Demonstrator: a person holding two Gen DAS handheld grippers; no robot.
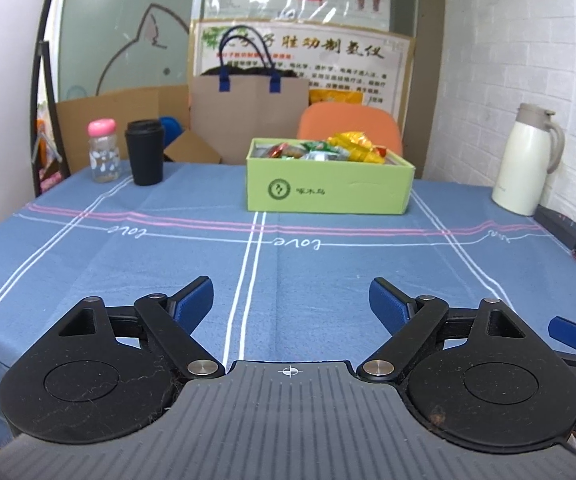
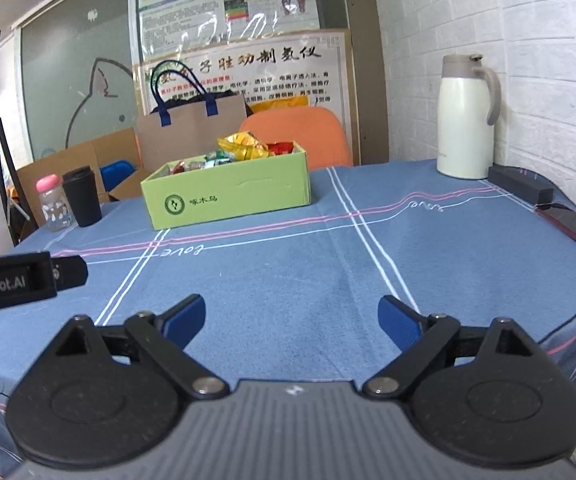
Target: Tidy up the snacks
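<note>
A light green cardboard box stands at the far middle of the blue tablecloth; it also shows in the right wrist view. It holds several wrapped snacks, yellow, green and red. My left gripper is open and empty, low over the near part of the table, well short of the box. My right gripper is open and empty, also near the front. One right fingertip shows at the right edge of the left wrist view. The left gripper's body shows at the left of the right wrist view.
A pink-capped bottle and a black cup stand at the far left. A white thermos jug stands at the far right by the brick wall. A phone and a black block lie along the right edge. An orange chair and a paper bag are behind the table.
</note>
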